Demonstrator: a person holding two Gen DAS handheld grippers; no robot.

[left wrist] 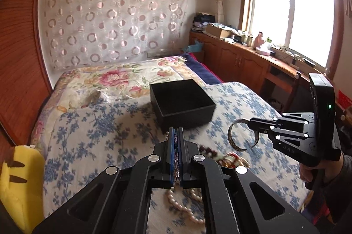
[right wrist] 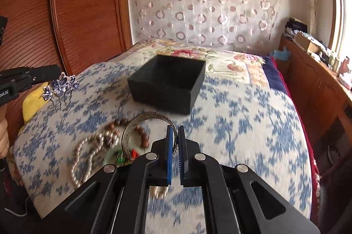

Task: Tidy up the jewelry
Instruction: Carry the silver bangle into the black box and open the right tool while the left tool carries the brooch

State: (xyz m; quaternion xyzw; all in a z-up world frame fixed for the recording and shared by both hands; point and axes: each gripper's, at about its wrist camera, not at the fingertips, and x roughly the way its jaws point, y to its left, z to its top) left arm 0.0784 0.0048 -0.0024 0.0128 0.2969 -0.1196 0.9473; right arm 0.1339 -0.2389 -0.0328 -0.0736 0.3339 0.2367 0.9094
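An open black box (left wrist: 182, 104) (right wrist: 167, 84) sits on the blue-flowered quilt, ahead of both grippers. My left gripper (left wrist: 176, 131) (right wrist: 57, 71) is shut on a blue flower hair ornament (left wrist: 176, 146) (right wrist: 62, 83) and holds it above the quilt. Off to the right, my right gripper (right wrist: 175, 130) (left wrist: 250, 124) is shut on an engraved silver bangle (right wrist: 154, 114) (left wrist: 238, 147), also lifted off the bed. Below them lie a pearl necklace (right wrist: 84, 157) (left wrist: 184, 201), a brown bead bracelet (right wrist: 140, 135) and a green ring with red and green bits (right wrist: 118, 157).
A yellow plush toy (left wrist: 17, 179) (right wrist: 33, 102) lies at the bed's left edge beside a wooden wardrobe (right wrist: 83, 3). Along the right runs a cluttered wooden cabinet (left wrist: 242, 58) under the window. A person's hand (left wrist: 316, 170) grips the right tool.
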